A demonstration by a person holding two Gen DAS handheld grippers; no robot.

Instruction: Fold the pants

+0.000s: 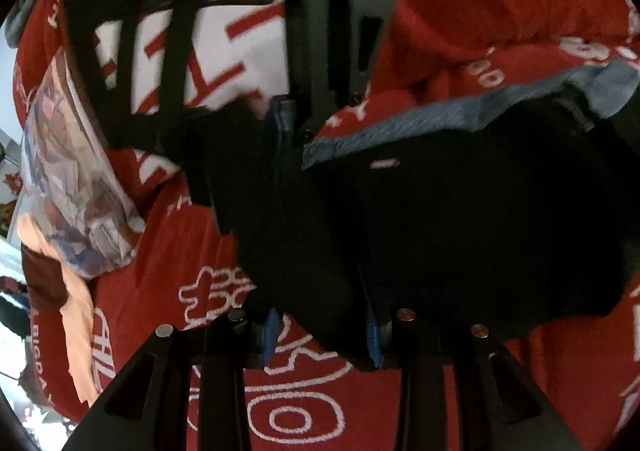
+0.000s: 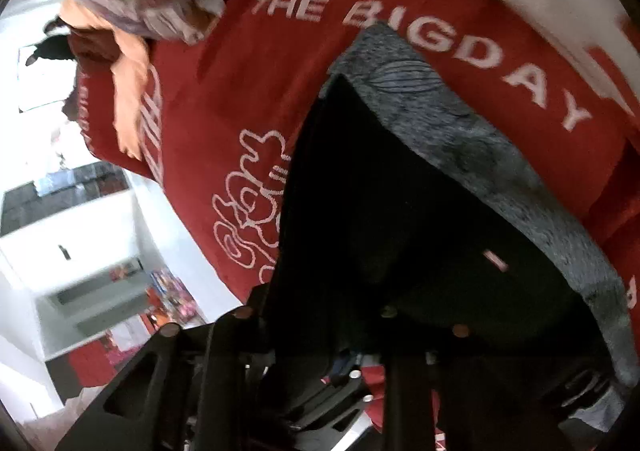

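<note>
Surface: red blanket with white lettering (image 2: 248,99)
Pants: black, grey waistband (image 1: 460,211)
Left gripper (image 1: 320,335): I've clamped pants
Right gripper (image 1: 288,123): clamped pants too

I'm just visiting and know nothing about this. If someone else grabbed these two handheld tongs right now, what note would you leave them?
Left tongs: clamped on black cloth of the pants.
Right tongs: closed on the pants' edge, near the grey waistband.
Pants: bunched over the red blanket, held by both tongs.
Done: both grips taken.
Left: no neat fold shows yet; probably lay flat, then fold.
</note>
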